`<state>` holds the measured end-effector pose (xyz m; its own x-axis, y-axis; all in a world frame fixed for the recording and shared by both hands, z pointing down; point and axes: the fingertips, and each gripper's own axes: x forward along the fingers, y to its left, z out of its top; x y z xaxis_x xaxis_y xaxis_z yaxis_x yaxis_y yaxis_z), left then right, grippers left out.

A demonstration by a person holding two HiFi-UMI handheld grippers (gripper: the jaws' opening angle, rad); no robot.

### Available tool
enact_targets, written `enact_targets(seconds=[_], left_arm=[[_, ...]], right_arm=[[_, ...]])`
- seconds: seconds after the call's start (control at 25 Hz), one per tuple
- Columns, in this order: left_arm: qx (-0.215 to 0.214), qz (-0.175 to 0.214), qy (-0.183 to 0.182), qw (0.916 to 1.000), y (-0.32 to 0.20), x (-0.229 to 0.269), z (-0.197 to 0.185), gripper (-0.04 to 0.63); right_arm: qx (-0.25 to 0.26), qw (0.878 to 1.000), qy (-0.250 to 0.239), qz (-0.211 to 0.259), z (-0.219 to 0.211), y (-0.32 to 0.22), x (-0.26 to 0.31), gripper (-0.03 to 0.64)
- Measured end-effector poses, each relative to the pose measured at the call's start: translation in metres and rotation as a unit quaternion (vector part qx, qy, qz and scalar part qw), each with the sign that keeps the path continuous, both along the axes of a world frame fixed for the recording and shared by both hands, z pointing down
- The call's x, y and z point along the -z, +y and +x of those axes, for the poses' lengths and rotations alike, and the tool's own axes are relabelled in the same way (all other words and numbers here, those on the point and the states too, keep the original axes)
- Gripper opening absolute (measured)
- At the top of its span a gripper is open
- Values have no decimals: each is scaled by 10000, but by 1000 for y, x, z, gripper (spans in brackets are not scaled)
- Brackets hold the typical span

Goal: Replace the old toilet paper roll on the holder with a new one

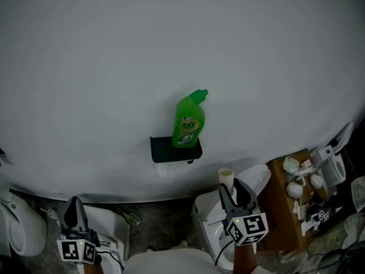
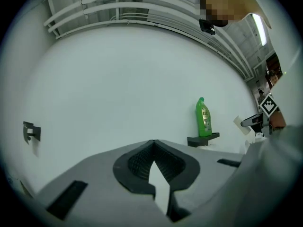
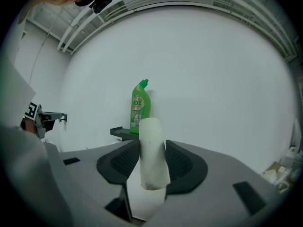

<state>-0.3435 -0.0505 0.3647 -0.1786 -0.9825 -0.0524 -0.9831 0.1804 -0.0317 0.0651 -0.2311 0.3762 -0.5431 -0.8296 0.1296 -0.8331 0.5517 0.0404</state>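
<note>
Right gripper [image 1: 236, 192] holds the tube [image 3: 151, 150]; left gripper [image 1: 74, 209] is shut, empty.
A loose grip could drop the tube; a bump could knock the bottle [image 1: 189, 121] off the holder [image 1: 168, 150].

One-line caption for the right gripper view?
Right gripper clamps a pale cylindrical tube before a green plastic bottle on a black wall shelf.
</note>
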Motion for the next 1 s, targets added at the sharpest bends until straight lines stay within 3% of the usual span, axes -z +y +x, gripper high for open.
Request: enact_targets(seconds=[0.56, 1.0], left_arm=[[-459, 144, -27, 9988, -45, 16, 15, 6], [-514, 138, 124, 9985, -54, 6, 9, 6]], right_arm=[[-241, 9997, 31, -37, 16, 3, -3, 173], [-209, 9997, 61, 51, 7, -4, 3, 173]])
